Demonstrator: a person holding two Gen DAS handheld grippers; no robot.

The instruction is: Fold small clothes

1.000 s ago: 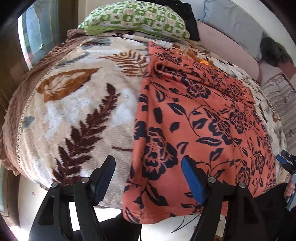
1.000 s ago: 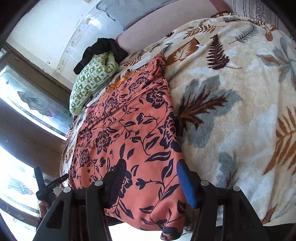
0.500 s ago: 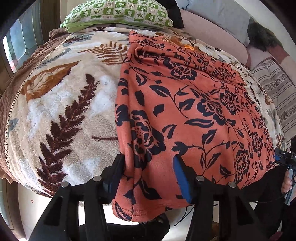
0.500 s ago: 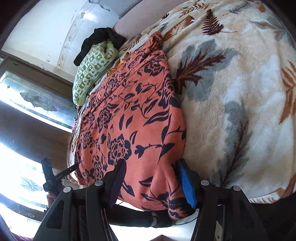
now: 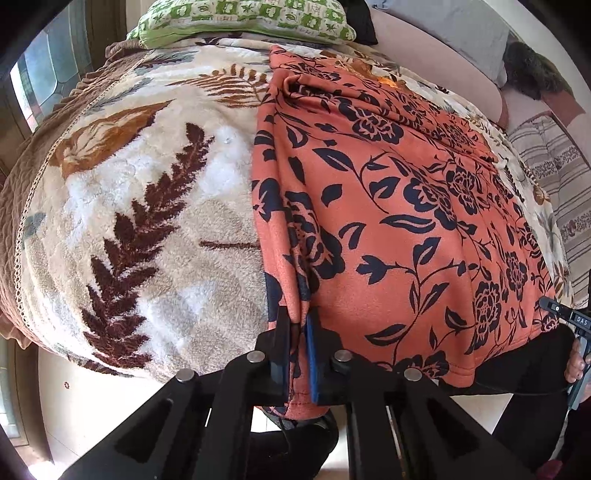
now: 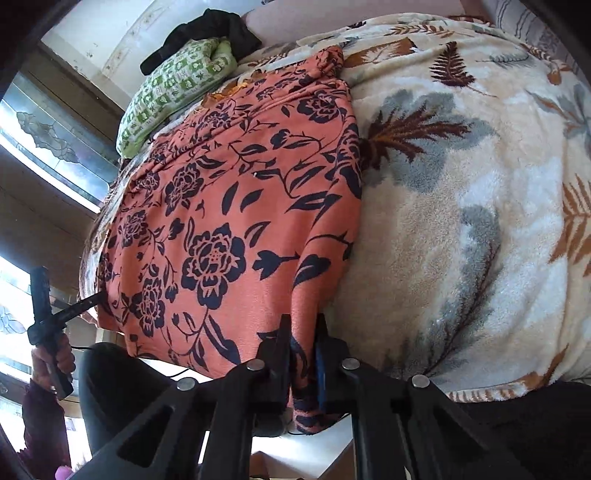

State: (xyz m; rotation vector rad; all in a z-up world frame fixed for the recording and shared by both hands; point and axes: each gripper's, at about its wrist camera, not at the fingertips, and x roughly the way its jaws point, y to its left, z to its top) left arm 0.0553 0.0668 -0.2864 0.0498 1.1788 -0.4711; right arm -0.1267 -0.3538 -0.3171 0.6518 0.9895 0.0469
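Observation:
An orange garment with a dark floral print (image 5: 399,206) lies flat on a leaf-patterned blanket (image 5: 147,206), its near hem hanging over the bed's front edge. My left gripper (image 5: 298,332) is shut on the garment's near left corner. In the right wrist view the same garment (image 6: 236,221) fills the left half, and my right gripper (image 6: 303,343) is shut on its near right corner. Each gripper shows at the far edge of the other's view, the right one (image 5: 572,325) and the left one (image 6: 48,325).
A green patterned pillow (image 5: 243,18) and a dark cloth (image 6: 207,33) lie at the bed's far end. A striped cloth (image 5: 554,177) lies at the right. A window (image 6: 40,147) runs along the left. The blanket (image 6: 480,221) stretches right of the garment.
Both grippers moved in onto the garment's near hem corners and went from open to shut on the fabric, bunching it between the fingers.

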